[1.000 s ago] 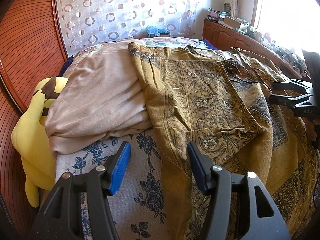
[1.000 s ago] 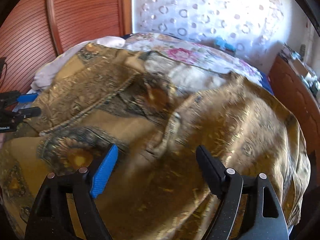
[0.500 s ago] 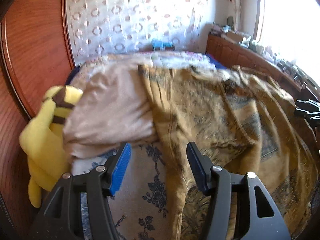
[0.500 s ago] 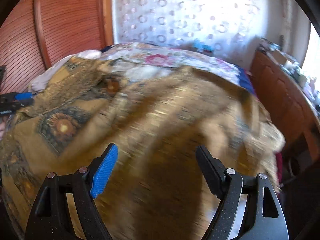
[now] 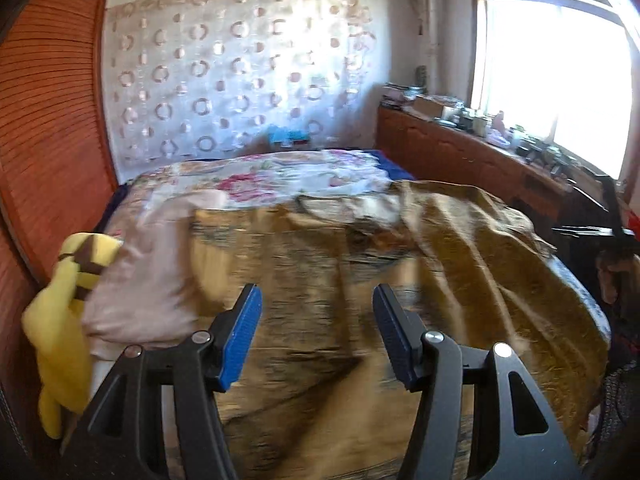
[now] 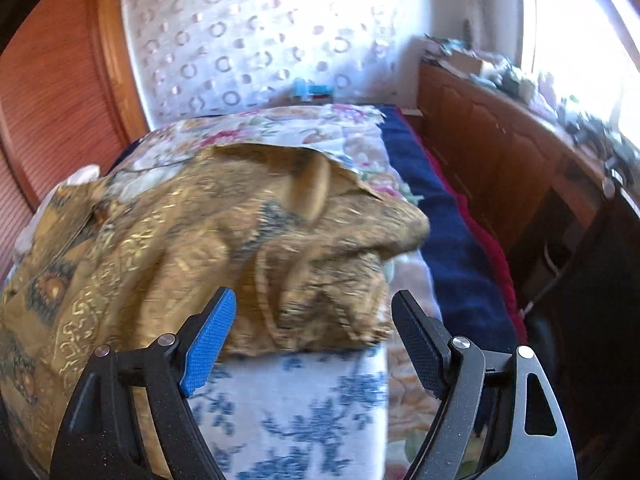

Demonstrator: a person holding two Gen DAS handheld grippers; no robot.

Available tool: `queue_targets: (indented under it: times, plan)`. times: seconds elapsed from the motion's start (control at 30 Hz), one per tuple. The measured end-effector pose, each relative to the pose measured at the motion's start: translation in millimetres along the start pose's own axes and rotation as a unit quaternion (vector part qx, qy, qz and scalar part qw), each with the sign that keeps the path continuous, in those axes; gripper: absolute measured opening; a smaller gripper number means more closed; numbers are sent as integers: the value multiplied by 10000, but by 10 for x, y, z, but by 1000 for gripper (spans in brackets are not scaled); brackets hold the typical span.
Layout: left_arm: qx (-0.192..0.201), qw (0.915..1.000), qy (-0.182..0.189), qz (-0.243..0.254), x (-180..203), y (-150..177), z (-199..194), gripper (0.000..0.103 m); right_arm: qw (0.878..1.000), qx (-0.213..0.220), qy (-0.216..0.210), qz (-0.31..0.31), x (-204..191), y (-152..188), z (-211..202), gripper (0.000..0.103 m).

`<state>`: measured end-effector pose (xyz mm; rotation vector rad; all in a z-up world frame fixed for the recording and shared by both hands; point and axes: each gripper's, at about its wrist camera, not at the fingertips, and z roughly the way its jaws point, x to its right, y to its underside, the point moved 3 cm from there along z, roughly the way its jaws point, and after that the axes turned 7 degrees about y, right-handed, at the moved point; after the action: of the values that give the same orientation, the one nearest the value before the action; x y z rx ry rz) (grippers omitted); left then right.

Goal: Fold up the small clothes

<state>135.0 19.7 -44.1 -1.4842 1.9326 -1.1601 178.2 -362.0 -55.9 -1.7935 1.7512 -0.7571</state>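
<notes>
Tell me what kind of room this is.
Most likely a home bedroom: a bed with a floral quilt, a yellow plush toy at its side, and a cluttered wooden cabinet under the window.

The golden patterned cloth (image 6: 208,240) looks woven with a slight sheen; the yellow toy (image 5: 64,320) is matt plush; the cabinet (image 6: 500,160) is glossy wood.

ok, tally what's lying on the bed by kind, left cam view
Gold patterned cloth: 1
Beige garment: 1
Yellow plush toy: 1
Floral quilt: 1
Total: 4
</notes>
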Motion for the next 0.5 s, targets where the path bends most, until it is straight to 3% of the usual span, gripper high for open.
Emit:
queue_targets:
  times: [0.13, 0.33, 0.4, 0.47, 0.5]
  plan:
    - [-164, 9996, 179, 141, 270, 47, 145, 58, 9996, -144, 3, 256, 211, 51, 119, 77]
    - [-222, 9962, 823, 165, 624, 92, 186, 58, 9978, -433, -109, 481, 328, 141, 304, 69]
    - [-269, 9957, 872, 181, 707, 90, 179, 58, 9973, -514, -153, 497, 322, 162, 347, 63]
    - [-290, 9954, 886, 210, 741, 98, 170, 58, 9968, -565, -244, 508, 331, 170, 379, 48]
    - [-295, 9953, 896, 227, 761, 106, 161, 58, 9969, -555, -266, 491, 327, 169, 370, 45]
